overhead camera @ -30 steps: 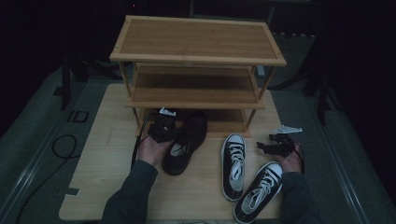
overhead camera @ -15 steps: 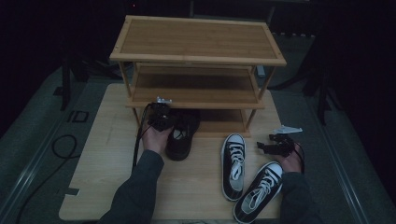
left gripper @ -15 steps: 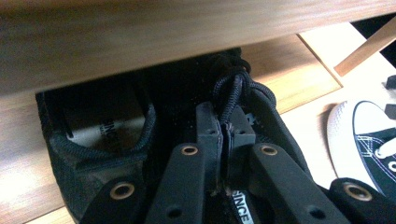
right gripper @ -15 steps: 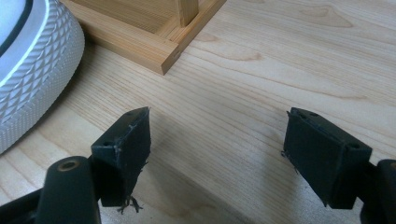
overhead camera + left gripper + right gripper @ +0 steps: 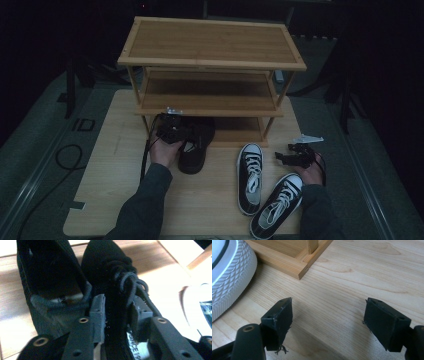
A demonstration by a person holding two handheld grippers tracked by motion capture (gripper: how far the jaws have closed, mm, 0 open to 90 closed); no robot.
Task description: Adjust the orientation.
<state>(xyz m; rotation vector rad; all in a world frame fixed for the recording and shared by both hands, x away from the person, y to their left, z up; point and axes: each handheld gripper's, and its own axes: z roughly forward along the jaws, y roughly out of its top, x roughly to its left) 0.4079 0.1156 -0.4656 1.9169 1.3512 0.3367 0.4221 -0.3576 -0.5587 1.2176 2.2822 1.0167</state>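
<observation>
**Left jaws loosen on black shoe at the rack's bottom tier**

Nearest the person, at about five o'clock on the pale wooden table top (image 5: 110,200), lie two black-and-white canvas lace-up sneakers: one slanted by the right sleeve (image 5: 277,205), one pointing straight toward twelve o'clock (image 5: 249,170), the pair just beside each other. At four o'clock the right gripper (image 5: 289,157) rests low over the table in the person's right hand (image 5: 311,172); in the right gripper view its black pads (image 5: 279,318) stand well apart with only bare wood between them, released and grasping nothing.

Toward the middle, the left gripper (image 5: 172,134) sits in the left hand (image 5: 164,152) at the heel of a black fabric lace-up shoe (image 5: 196,147). In the left gripper view its grey pads (image 5: 98,315) straddle the shoe's collar wall; the jaws have just been opening, and the far pad stands slightly off the fabric, so the grip is released. A second black shoe (image 5: 53,290) lies touching it at nine o'clock. The shoe's toe reaches under the bottom tier of the three-tier bamboo shoe rack (image 5: 210,45), which fills the twelve o'clock side of the table
</observation>
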